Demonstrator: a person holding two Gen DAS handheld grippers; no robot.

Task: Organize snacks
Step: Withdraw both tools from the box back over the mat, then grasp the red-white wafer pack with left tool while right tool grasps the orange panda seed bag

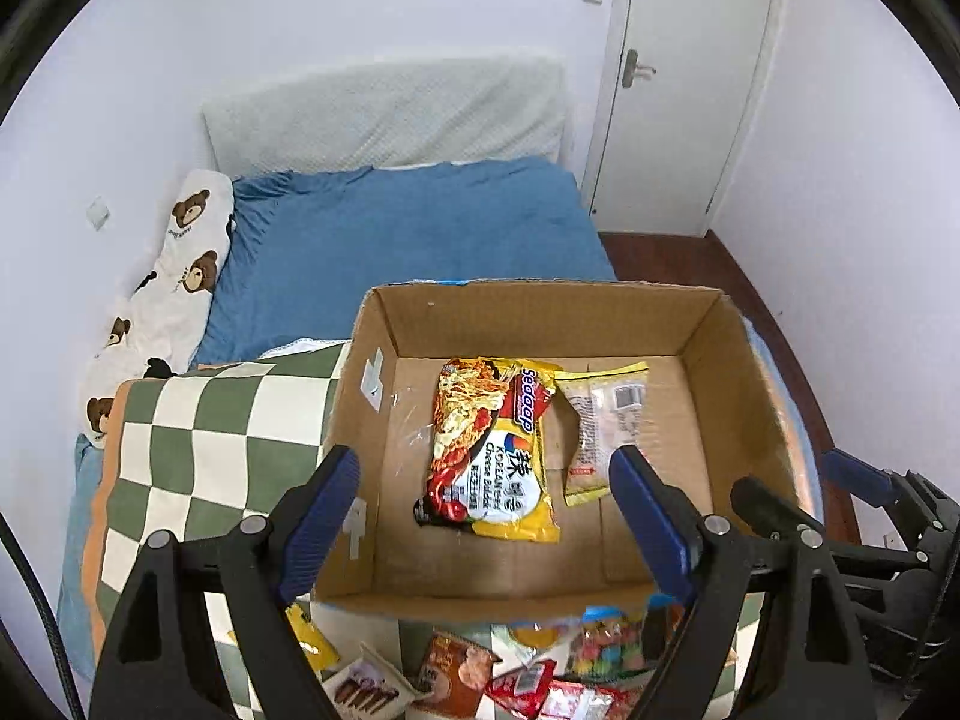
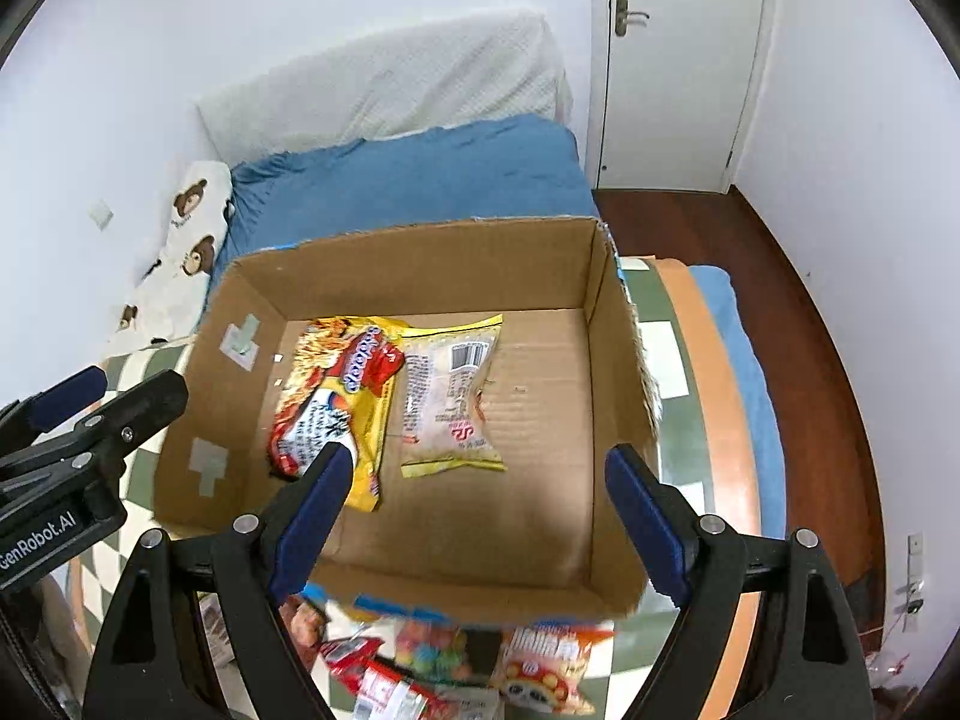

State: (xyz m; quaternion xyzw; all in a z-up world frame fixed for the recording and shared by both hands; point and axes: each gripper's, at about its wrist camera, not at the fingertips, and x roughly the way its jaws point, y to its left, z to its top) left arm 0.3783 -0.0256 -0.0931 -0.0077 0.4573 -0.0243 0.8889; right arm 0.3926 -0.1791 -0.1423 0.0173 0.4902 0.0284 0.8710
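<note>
Left wrist view looks down over a bed (image 1: 420, 228) with a checked blanket (image 1: 198, 450) spread on its near end, and on that blanket sits an open box (image 1: 690, 324), straight ahead of the left gripper (image 1: 483, 516). Placed there, the box is probably the collecting bin, within easy reach of both hands.

Two packets already lie flat on its floor: a yellow noodle pack (image 1: 492, 450) between and just beyond the left gripper's fingers, and a paler packet (image 1: 600, 426) touching its far side, nearer the right finger. From the right wrist view the same noodle pack (image 2: 336, 396) sits ahead of that gripper's left finger and the pale packet (image 2: 450, 396) is ahead of the gap. Laying them side by side keeps the remaining floor free, so the sorting looks only begun.

Loose snacks (image 1: 510, 672) lie on the blanket below and behind the fingertips, just short of the box's near wall; in the right view this heap (image 2: 456, 666) is blurred and cut by the frame edge, so its wrappers cannot be counted or read.

Both the left gripper and the right gripper (image 2: 480, 516) stand wide with nothing between the pads, ready, I judge, for the next pick from the heap.
</note>
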